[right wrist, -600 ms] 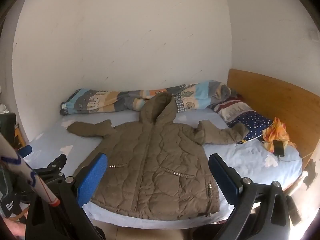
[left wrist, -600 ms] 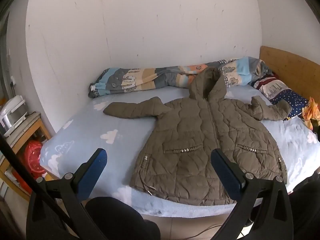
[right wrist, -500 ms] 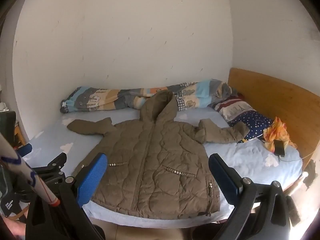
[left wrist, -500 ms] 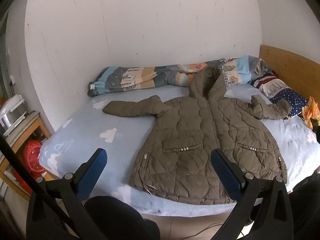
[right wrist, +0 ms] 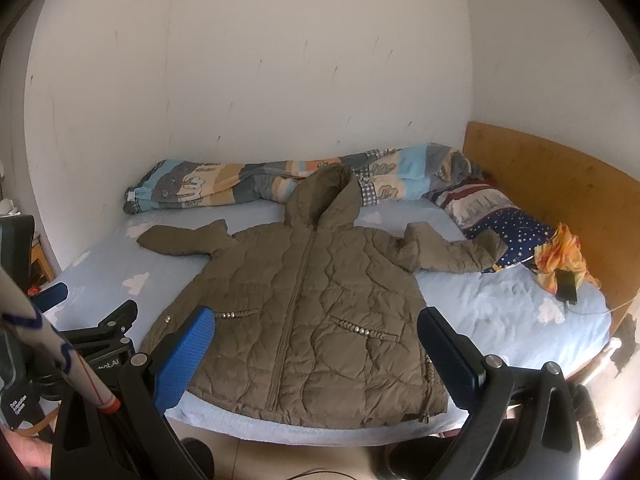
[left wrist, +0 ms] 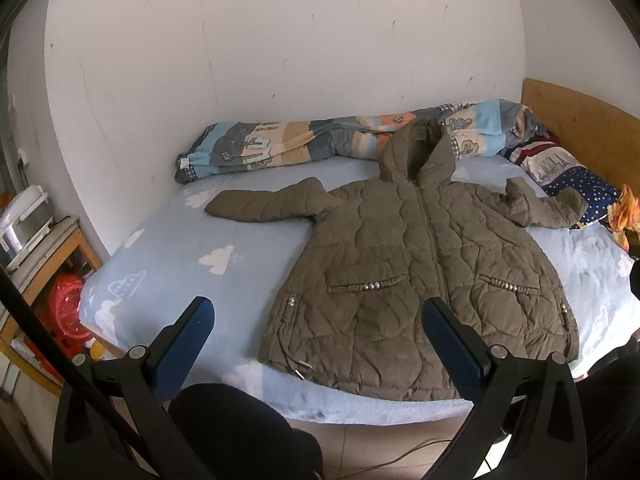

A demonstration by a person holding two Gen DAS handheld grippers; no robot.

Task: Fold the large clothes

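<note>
Occupying most of both views, a bed [left wrist: 172, 264] is covered with a pale blue sheet printed with white clouds and is set against a white wall [left wrist: 300, 60]. A wooden headboard [right wrist: 560, 184] is seen at the right end. A rolled patterned quilt [left wrist: 280, 144] is laid along the wall side, and a star-printed pillow [right wrist: 512, 232] is placed by the headboard, with an orange cloth [right wrist: 560, 256] and a dark phone [right wrist: 567, 292] just beside it. A low wooden stand [left wrist: 60, 248] carrying a rice cooker [left wrist: 24, 220] is noted at the left of the bed.

An olive-brown quilted hooded coat [left wrist: 420, 280] is spread front-up across the middle of the bed, zipped shut. Its hood is turned toward the quilt, its sleeves are stretched out to either side, and its hem is laid near the near edge of the mattress. Beaded trim is seen on both pockets.

The left tongs [left wrist: 318, 340] are held before the near edge, pitched downward, with blue pads set wide and nothing between them. The right tongs [right wrist: 316, 348] are likewise held wide and unloaded, pitched down toward the coat's lower half. No contact with the coat is observed.
</note>
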